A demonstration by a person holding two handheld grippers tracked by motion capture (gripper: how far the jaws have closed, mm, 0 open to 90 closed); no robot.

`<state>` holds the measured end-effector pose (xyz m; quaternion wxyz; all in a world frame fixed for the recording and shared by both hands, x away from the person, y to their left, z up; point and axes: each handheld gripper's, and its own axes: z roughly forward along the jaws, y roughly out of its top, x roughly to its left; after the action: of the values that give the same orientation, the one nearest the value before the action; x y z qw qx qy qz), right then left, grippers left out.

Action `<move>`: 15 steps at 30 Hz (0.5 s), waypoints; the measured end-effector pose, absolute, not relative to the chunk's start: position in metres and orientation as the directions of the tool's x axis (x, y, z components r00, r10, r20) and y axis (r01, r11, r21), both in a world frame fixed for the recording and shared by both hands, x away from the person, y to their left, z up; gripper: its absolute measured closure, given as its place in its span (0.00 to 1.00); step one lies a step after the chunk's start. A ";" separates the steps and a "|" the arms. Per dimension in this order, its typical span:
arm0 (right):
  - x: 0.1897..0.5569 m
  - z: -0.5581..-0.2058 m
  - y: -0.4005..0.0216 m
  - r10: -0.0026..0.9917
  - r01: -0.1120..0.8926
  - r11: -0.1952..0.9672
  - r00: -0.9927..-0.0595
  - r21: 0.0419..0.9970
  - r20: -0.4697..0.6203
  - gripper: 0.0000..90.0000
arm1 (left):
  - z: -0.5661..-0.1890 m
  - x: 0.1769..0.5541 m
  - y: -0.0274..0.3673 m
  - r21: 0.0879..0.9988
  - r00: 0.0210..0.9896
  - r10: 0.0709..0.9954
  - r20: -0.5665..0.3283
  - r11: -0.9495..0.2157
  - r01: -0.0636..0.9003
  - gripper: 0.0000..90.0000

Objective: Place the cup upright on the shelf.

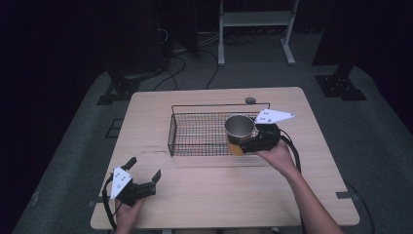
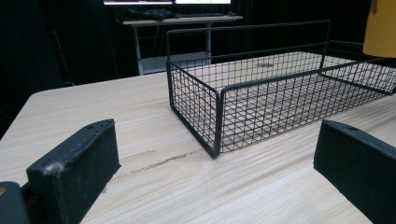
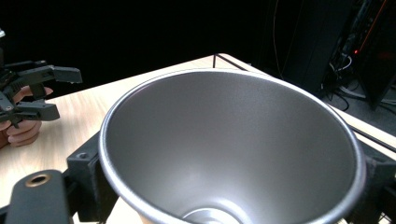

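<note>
- Yellow cup with a silver metal interior [image 1: 238, 132]: upright, mouth up, held over the right front part of the black wire mesh basket [image 1: 195, 134]; whether its base touches the basket floor cannot be told.
- Right gripper [image 1: 243, 144]: clenched on the cup, one black jaw pressed against each side of the wall just below the rim, as the right gripper view confirms [image 3: 229, 154].
- Left gripper [image 1: 145, 171]: released, jaws spread wide with nothing between them, low over the light wooden table [image 1: 204, 190] near its front left corner, well apart from cup and basket.
- Left gripper view: basket's near corner [image 2: 217, 121] lies ahead between the jaws; cup's yellow wall [image 2: 380, 28] at upper right.
</note>
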<state>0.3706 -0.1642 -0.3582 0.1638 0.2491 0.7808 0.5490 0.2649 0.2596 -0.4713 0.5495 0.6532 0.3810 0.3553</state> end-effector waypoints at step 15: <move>0.400 -0.344 -0.159 0.576 0.219 0.266 -0.817 0.939 0.028 0.13 | -0.471 0.265 0.260 0.988 0.458 0.888 0.047 -0.108 0.107 0.00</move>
<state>0.4001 -0.1587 -0.3439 0.1620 0.2552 0.7790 0.5494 0.2649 0.2597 -0.4713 0.5491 0.6539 0.3804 0.3552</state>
